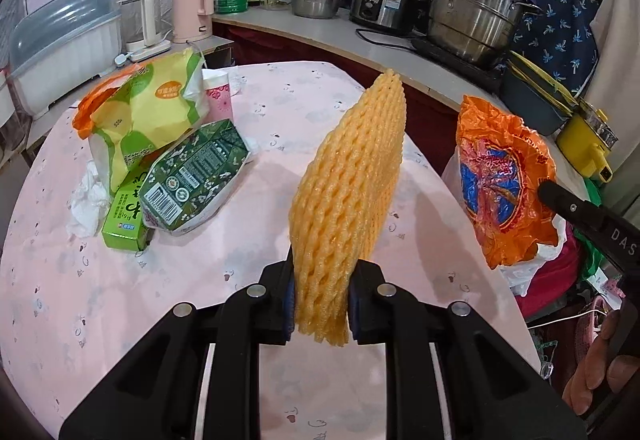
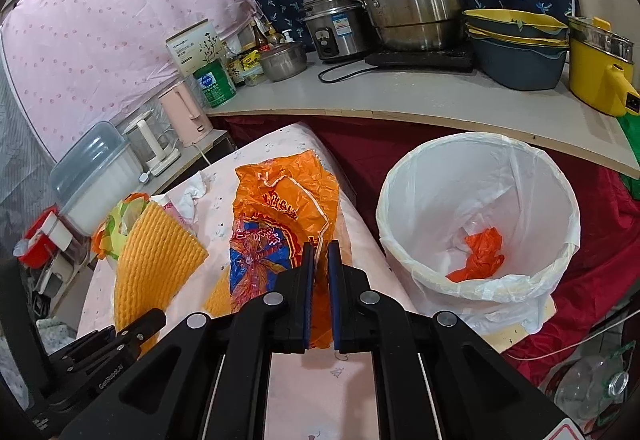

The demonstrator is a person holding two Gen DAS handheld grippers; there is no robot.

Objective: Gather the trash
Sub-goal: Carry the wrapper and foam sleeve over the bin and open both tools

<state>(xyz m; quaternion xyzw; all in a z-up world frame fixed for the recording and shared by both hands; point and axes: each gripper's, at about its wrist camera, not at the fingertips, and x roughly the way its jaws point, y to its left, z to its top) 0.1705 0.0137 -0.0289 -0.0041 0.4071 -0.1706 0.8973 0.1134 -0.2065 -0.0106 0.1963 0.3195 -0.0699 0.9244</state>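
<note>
My left gripper (image 1: 320, 304) is shut on a yellow foam fruit net (image 1: 348, 208) and holds it upright above the pink table (image 1: 200, 280). The net also shows in the right wrist view (image 2: 152, 260). My right gripper (image 2: 320, 296) is shut on an orange plastic bag (image 2: 280, 216), which also shows at the table's right edge in the left wrist view (image 1: 504, 180). A white-lined trash bin (image 2: 480, 208) stands right of the table with an orange scrap (image 2: 480, 256) inside. A green carton (image 1: 192, 180), a yellow-green bag (image 1: 148, 112), a green box (image 1: 124, 224) and crumpled tissue (image 1: 86, 200) lie at the table's left.
A counter (image 2: 400, 100) behind the table holds steel pots (image 2: 412, 12), a rice cooker (image 1: 380, 0), a yellow pot (image 2: 600, 68), jars and a pink kettle (image 1: 192, 8). A plastic dish box (image 1: 60, 40) stands at far left. Red cloth (image 2: 600, 240) surrounds the bin.
</note>
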